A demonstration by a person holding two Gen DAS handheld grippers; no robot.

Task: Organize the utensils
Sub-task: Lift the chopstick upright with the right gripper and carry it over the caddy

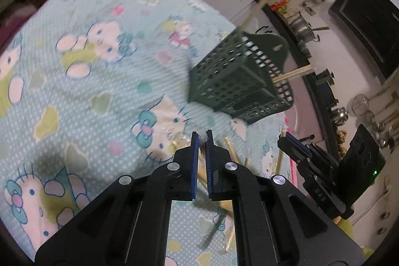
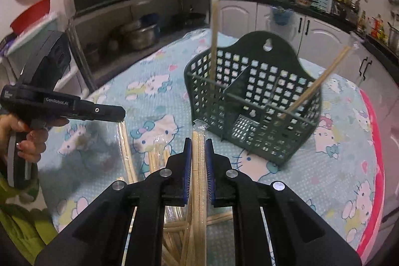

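While my right wrist view shows the right gripper (image 2: pixel 198 145) clamped on a wrapped chopstick pair (image 2: pixel 198 166), my left view shows the left gripper (image 1: pixel 202 138) nearly closed on a clear wrapper tip. The green holder (image 2: pixel 251 96) stands far on the table (image 2: pixel 336 166) and holds two chopstick pairs (image 2: pixel 214 41). Loose chopsticks (image 2: pixel 157 158) lie near; count unclear.

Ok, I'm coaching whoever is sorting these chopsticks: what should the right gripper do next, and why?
Probably carry the wrapped chopsticks forward to the green basket and stand them in a compartment. The right gripper is shut on them, the basket already holds upright sticks, and more packs lie on the tablecloth.
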